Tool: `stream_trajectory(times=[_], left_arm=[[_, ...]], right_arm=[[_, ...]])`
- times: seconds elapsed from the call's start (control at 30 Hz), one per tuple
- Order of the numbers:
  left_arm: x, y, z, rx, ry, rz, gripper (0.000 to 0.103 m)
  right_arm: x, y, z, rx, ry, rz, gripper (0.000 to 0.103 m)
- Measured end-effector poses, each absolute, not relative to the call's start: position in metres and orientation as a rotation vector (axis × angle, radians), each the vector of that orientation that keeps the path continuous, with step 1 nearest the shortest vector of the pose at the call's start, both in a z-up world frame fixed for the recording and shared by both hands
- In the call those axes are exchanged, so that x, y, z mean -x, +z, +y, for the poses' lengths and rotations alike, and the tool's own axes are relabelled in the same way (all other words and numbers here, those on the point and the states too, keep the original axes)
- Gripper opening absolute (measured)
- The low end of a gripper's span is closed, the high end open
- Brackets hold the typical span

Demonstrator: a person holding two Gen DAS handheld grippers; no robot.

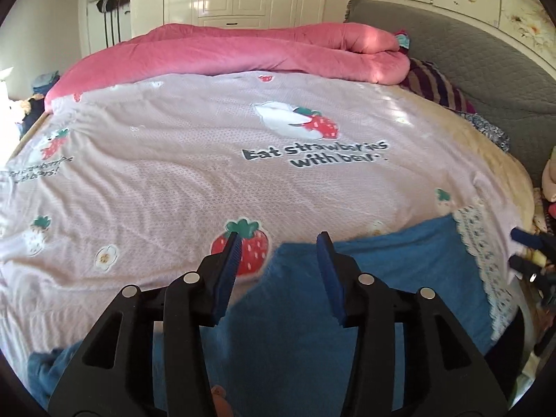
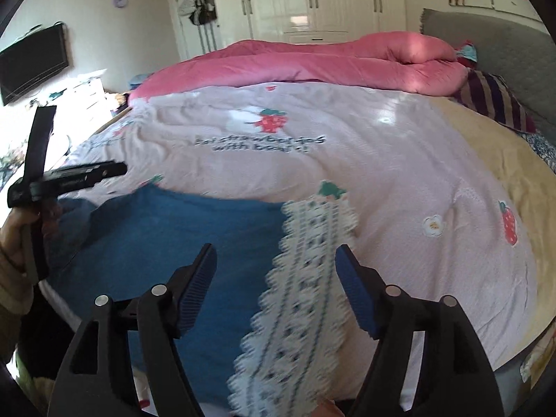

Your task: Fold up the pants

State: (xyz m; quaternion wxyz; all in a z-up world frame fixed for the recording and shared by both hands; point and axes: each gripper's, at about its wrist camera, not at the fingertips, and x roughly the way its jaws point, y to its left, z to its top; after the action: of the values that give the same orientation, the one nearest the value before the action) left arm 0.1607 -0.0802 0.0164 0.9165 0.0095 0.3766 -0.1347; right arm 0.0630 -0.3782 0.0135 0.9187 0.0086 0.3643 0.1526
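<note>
Blue pants [image 1: 365, 278] are spread on the bed [image 1: 173, 160]; both grippers [image 1: 279, 239] [image 2: 276, 250] are held above, jaws apart.

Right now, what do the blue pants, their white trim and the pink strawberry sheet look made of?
Blue pants: soft matte knit or fleece, judging by limp folds; blur leaves it open.
White scalloped lace trim: openwork lace, with a scalloped edge and small dark motifs.
Pink strawberry-print bed sheet: thin matte woven or waffle cotton, by its fine dotted texture and shallow wrinkles.

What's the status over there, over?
Left gripper open, right gripper open, both empty. Blue fabric pants with white lace trim lying on bed. Nothing in way.
</note>
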Motion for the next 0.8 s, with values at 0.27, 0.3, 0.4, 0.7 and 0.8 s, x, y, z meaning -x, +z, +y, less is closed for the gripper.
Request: stream_trajectory(times=[0.27,0.3,0.4,0.7,0.8], left_arm=[[-0.111,0.031,-0.077,-0.006,-0.293,0.751,0.058],[-0.107,0.032,-0.076,-0.008,-0.294,0.749,0.06],[-0.09,0.032,-0.075,-0.012,-0.301,0.747,0.064],[-0.064,0.009,-0.065,-0.029,-0.284,0.805,0.071],[-0.058,-0.009,-0.055,-0.028,-0.262,0.854,0.073]], right_arm=[[-0.034,0.007,-0.338,0.052,0.361,0.78,0.076],[-0.032,0.007,-0.336,0.06,0.363,0.78,0.076],[-0.027,0.006,-0.329,0.068,0.369,0.79,0.076],[-0.017,-0.007,-0.314,0.007,0.484,0.881,0.076],[-0.019,-0.019,-0.319,-0.005,0.475,0.94,0.076]])
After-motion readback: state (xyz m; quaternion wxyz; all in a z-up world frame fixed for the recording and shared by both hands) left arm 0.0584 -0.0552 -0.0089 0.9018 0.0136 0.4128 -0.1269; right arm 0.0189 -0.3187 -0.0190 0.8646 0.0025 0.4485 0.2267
